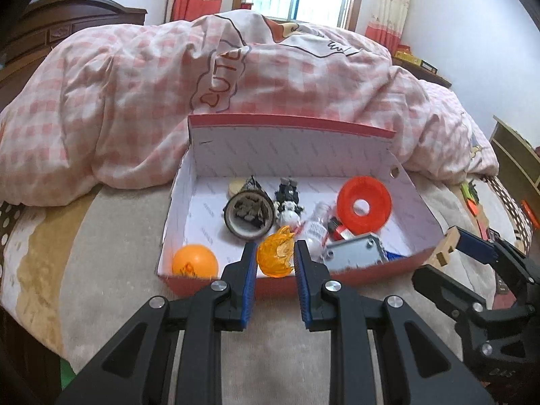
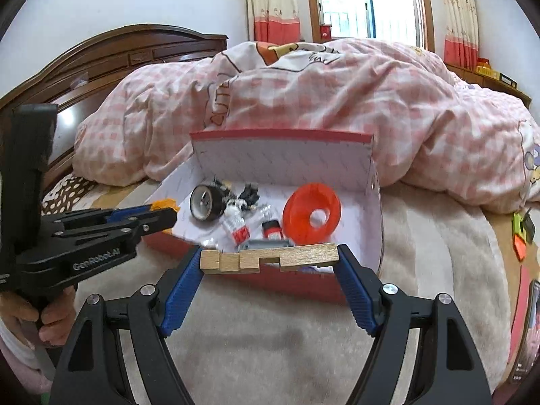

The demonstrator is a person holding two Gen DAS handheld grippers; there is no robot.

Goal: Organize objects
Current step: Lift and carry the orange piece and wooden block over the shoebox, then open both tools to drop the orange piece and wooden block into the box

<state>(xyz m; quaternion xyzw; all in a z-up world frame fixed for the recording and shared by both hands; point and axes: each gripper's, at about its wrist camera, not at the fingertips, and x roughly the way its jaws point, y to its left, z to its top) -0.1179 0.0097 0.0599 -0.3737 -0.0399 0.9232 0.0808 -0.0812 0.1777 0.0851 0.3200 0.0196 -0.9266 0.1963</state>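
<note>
left wrist view: the left gripper (image 1: 274, 257) is clenched on a translucent orange spiky piece (image 1: 275, 251), its blue pads pressing both sides, held above the near wall of the red box (image 1: 290, 122). the box sits open on a beige blanket (image 1: 111, 236) against a heaped pink checked quilt (image 1: 135, 77), whose print reads "cute" in brown outline letters. inside the box lie an orange ball (image 1: 194, 260) in the near left corner, a dark round tin (image 1: 249, 215), a black-and-white figure (image 1: 287, 202), a small clear bottle (image 1: 315, 231), a red ring (image 1: 364, 205) leaning by the right wall, and a grey block (image 1: 354, 253).

right wrist view: the right gripper (image 2: 270, 258) stands wide, its pads grasping the two ends of a notched wooden block (image 2: 270, 257), held crosswise just before the box's near edge. the other gripper's black body at left bears the white lettering "genrobot.ai", and a hand (image 2: 50, 317) grips its handle.
</note>
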